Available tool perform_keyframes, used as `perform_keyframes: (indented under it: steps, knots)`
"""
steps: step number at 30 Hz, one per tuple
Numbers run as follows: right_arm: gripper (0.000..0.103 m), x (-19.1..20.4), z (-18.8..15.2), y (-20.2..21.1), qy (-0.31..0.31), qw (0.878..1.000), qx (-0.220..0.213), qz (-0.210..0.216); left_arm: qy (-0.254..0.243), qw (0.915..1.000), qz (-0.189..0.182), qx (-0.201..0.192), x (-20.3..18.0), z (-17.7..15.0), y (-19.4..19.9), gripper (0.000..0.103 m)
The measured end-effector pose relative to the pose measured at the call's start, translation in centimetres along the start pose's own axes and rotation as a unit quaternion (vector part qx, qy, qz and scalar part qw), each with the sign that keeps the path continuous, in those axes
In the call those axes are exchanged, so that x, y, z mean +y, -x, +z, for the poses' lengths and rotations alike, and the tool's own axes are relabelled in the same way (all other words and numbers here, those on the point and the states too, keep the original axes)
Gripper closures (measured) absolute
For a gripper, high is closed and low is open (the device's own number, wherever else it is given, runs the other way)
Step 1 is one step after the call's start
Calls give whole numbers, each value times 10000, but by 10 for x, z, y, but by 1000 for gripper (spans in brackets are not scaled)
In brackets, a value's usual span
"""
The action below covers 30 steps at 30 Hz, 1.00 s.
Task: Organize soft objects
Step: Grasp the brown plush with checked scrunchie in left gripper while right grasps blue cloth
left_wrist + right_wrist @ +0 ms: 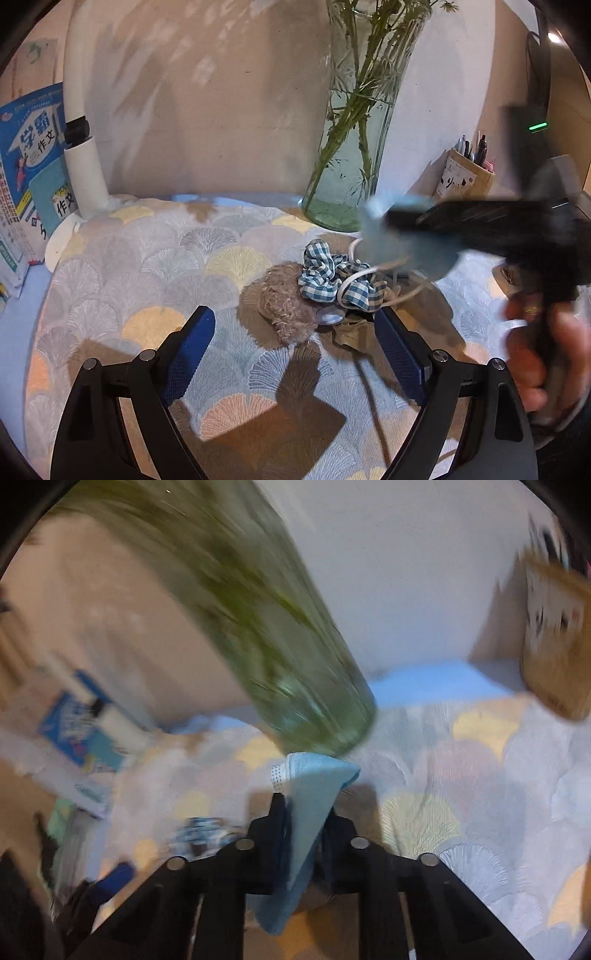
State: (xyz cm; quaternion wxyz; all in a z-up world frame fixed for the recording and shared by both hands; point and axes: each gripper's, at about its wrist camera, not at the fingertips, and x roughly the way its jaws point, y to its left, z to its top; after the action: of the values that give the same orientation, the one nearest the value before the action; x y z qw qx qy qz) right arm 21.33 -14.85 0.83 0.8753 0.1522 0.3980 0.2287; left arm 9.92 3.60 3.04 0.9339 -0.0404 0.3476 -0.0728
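Observation:
On the fan-patterned cloth [147,258] lies a small pile: a fuzzy beige plush piece [284,302], a blue-and-white checked scrunchie [332,277] and white elastic loops [354,280] over it. My left gripper [293,314] stands open just in front of the pile, its blue pads [188,354] either side of it, touching nothing. My right gripper [391,221], blurred, reaches in from the right above the pile. It is shut on a light blue face mask [402,240]. In the right wrist view the mask [314,786] is pinched between the jaws of my right gripper [303,805].
A tall glass vase [354,147] with green stems stands behind the pile, close to the mask; it shows blurred as the vase [277,627]. A pen holder [465,177] is at back right, books [29,155] and a white lamp [85,166] at left. A hand [535,350] holds the right gripper.

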Motion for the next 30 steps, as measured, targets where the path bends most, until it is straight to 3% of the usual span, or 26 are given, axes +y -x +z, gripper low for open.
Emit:
perform_keyframes:
  steps: [4,7,12,16,18,19,21,22,24,26,28,30]
  knots:
    - [86,16,-10,69,396,9961,-708,359,-193,9997,79,-88,-7,-1,5,16]
    - [86,20,-29,118,632,9922,-1044,262,-335,9994,101,-16,-13,-1,3,16]
    - [86,-2,-56,175,363,9885,-1380,493,-7,9989,-153,436,-1,8,-9,16]
    - [86,-23,-67,161,183,9947,-885,483,712,9889,-919,923,19,22,-26,16]
    - [86,-35,-75,139,91,9982,-523,294,774,9884,-847,996,23,26,-37,17]
    - [86,-38,-78,129,48,9990,-398,217,802,9886,-755,1026,25,26,-42,21]
    - [86,-46,-82,114,-24,9997,-185,130,1037,9818,-1040,1207,31,23,-55,48]
    - [86,-52,-86,110,-49,9999,-95,48,1122,9801,-1136,1177,33,21,-57,48]
    - [80,-64,-88,101,-193,9996,86,-175,1154,9798,-1291,1004,35,16,-56,53]
    - [60,-75,-86,92,-525,9981,305,-72,1319,9762,-1464,903,41,13,-51,56]
    - [53,-79,-85,93,-652,9975,267,104,1502,9748,-1455,779,48,14,-48,57]
    - [44,-77,-84,93,-621,9979,201,-32,1659,9732,-1444,669,55,16,-43,57]
